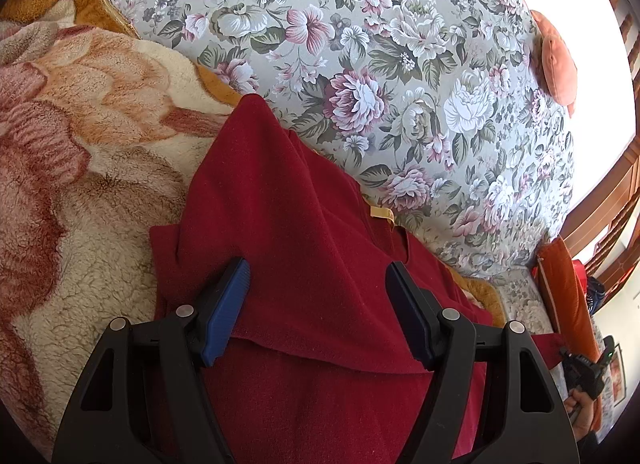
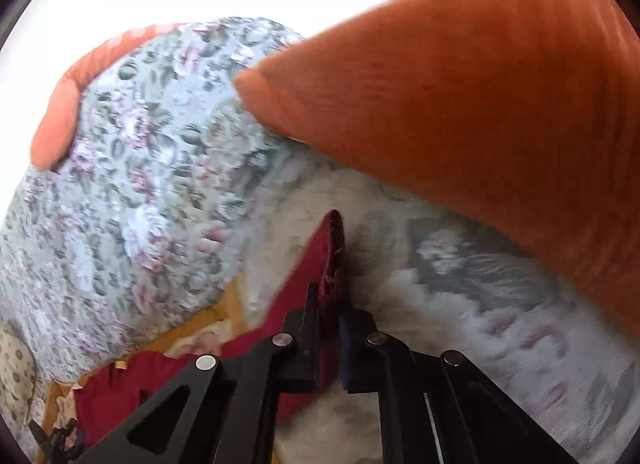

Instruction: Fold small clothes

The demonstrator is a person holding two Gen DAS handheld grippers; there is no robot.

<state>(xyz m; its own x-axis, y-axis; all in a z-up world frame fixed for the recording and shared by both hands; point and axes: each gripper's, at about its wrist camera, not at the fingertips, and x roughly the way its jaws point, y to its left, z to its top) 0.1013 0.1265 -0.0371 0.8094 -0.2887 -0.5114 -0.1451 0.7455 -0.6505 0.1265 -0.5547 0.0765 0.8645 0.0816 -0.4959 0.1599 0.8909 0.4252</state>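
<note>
Left gripper point(image 1: 318, 284): jaws spread wide, empty, poised over the red garment point(image 1: 304, 224) on the blanket point(image 1: 80, 184).
Right gripper point(image 2: 330, 304): clamped tight on the garment's edge, angled toward the orange cushion point(image 2: 460, 104).

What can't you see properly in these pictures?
- Left wrist view: the red shirt's near end, hidden behind the open left gripper.
- Right wrist view: blurred throughout; the flowers on the sofa smear.
- Right wrist view: the right gripper covers the pinched shirt edge.
</note>
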